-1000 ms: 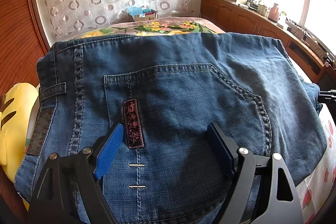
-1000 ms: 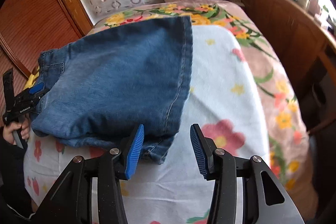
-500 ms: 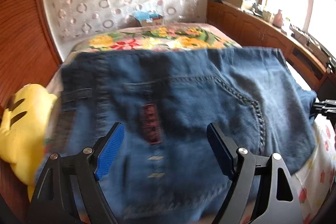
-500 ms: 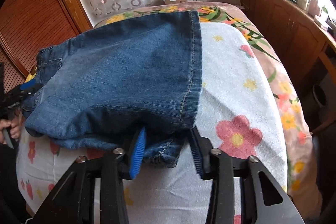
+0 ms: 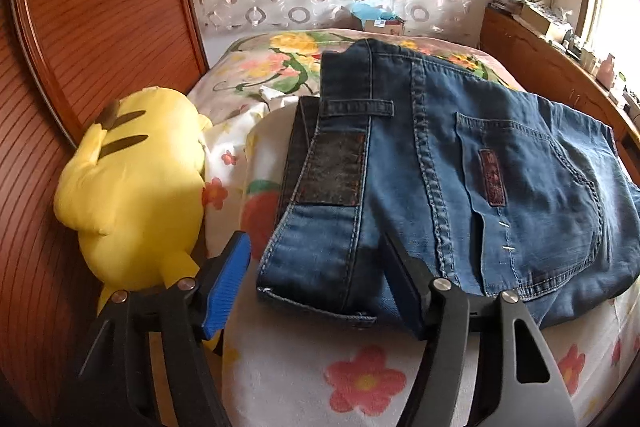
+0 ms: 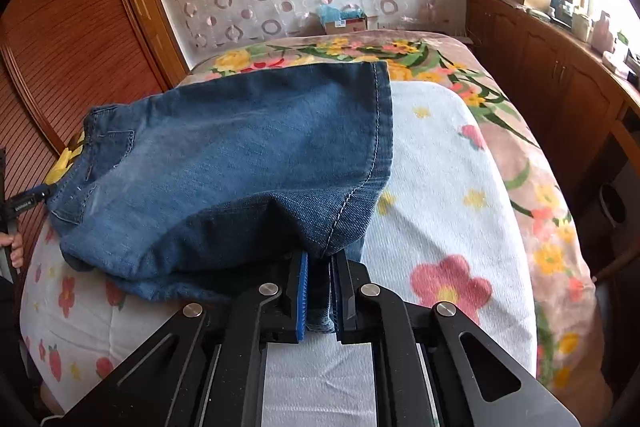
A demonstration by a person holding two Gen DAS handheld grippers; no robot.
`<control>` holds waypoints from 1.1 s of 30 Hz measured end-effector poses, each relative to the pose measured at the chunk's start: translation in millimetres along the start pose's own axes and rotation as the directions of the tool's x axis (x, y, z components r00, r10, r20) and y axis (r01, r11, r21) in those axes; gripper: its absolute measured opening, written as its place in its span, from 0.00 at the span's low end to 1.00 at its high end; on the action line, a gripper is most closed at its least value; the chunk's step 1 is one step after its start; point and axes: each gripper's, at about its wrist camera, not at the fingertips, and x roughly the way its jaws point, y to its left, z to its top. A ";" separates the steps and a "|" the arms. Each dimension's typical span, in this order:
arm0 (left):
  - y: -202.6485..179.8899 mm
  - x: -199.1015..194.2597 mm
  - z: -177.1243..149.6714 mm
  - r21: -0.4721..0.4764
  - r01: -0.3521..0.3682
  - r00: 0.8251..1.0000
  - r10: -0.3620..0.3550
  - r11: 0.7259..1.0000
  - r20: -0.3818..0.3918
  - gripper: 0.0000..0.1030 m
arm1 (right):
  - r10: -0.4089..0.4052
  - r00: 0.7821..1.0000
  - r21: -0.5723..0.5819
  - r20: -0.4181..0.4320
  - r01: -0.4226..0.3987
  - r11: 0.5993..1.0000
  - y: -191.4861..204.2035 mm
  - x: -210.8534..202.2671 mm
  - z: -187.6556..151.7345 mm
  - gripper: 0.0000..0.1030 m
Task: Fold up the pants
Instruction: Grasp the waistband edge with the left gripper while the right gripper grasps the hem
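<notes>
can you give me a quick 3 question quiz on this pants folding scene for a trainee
1. True or false: the right hand-held gripper is pinching denim at the near edge of the jeans.
2. Multiple choice: what lies on the bed beside the waistband end of the jeans? A) a yellow plush toy B) a red backpack C) a stack of books
3. Fill in: the part of the jeans lying between the fingers of the left hand-held gripper is the ____.

Key
1. True; its pads press on a fold of denim while the jaws finish closing.
2. A, the yellow plush toy.
3. Waistband; the jaws are closing around it, but the pads are not yet pressing on it.
</notes>
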 end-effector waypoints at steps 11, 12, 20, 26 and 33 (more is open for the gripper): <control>6.0 8.9 -2.9 -0.036 0.062 0.998 -0.063 0.997 -0.006 0.23 | 0.023 1.000 -0.005 0.005 -0.023 1.000 -5.6 1.3 0.5 0.08; 2.7 6.8 -2.5 -0.024 0.055 0.998 -0.055 0.998 -0.001 0.18 | 0.025 1.000 -0.020 0.019 -0.024 1.000 -4.2 -1.2 2.5 0.07; -20.3 -42.4 14.7 0.001 -0.010 0.993 0.009 1.000 0.118 0.13 | -0.004 0.988 -0.083 0.152 0.017 0.996 -3.9 -34.6 27.8 0.05; -34.9 -99.3 29.0 0.042 -0.018 0.977 0.009 0.999 0.214 0.13 | -0.021 0.979 -0.096 0.201 0.041 0.995 -6.8 -60.3 27.0 0.05; -47.5 -155.0 15.3 0.070 0.027 0.957 -0.046 0.997 0.285 0.13 | -0.061 0.959 -0.063 0.275 0.081 0.995 -21.4 -108.1 2.7 0.05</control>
